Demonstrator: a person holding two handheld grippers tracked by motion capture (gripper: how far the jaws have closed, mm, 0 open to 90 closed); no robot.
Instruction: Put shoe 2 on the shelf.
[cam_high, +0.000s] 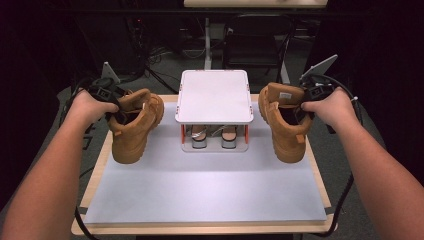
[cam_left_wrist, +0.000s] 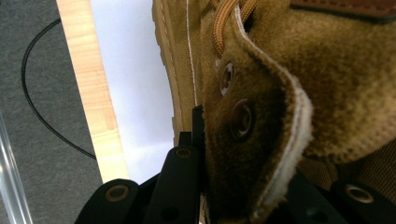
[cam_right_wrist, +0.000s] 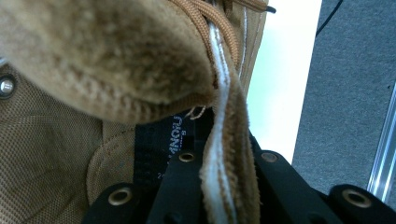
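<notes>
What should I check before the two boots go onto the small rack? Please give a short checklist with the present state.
1. Left gripper shut on left boot collar: ok.
2. Right gripper shut on right boot collar edge: ok.
3. Both boots off the mat: cannot tell.
4. Rack top shelf free: ok.
5. Lower shelf free: not ok, a pair of shoes sits there.
6. Laces clear of the jaws: cannot tell.

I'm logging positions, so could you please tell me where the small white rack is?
In the high view, the white rack stands at the table's far middle, between the left boot and the right boot.
</notes>
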